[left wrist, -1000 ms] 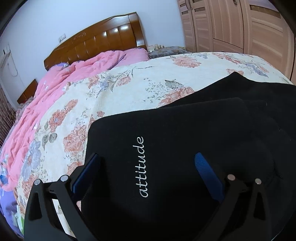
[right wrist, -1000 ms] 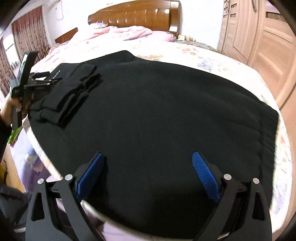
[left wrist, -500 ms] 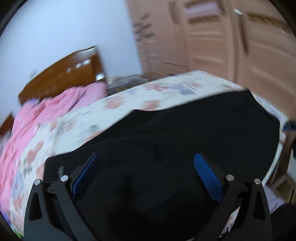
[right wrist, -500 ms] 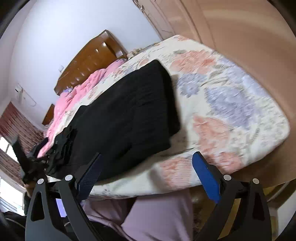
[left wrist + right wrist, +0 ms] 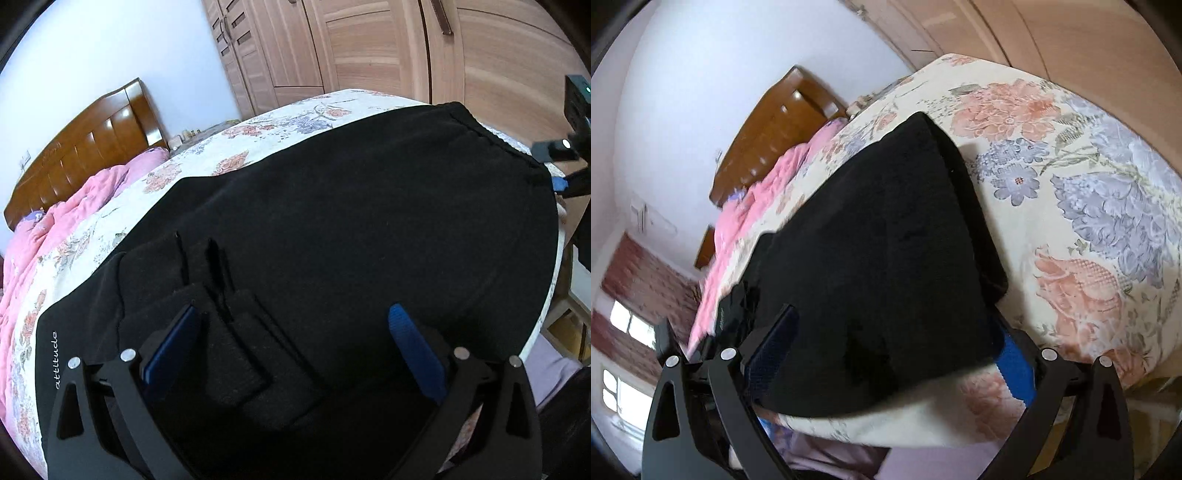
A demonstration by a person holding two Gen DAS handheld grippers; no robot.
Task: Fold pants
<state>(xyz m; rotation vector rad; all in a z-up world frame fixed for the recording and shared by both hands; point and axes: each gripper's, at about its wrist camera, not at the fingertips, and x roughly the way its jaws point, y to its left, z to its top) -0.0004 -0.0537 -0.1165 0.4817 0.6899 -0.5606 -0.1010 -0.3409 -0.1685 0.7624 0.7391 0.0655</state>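
Note:
Black pants [image 5: 351,229] lie flat across the foot of a floral bed [image 5: 258,129], white "attitude" lettering [image 5: 55,360] at their left end, where folded cuffs [image 5: 236,332] are stacked. My left gripper [image 5: 295,332] is open, low over that end, jaws straddling the cuffs. My right gripper [image 5: 897,332] is open at the other end of the pants [image 5: 886,240], jaws either side of the bottom corner at the bed's edge. The right gripper also shows at the far right of the left wrist view [image 5: 569,173].
A pink quilt [image 5: 55,236] lies bunched by the wooden headboard [image 5: 85,147]. Wooden wardrobe doors [image 5: 388,48] stand beyond the bed. The mattress edge [image 5: 905,424] drops off just below the right gripper. A window [image 5: 628,325] shows at far left.
Both grippers have swung round. The left one moved from over the lettering to the cuffs. The right one moved from the pants' long side to their far end corner.

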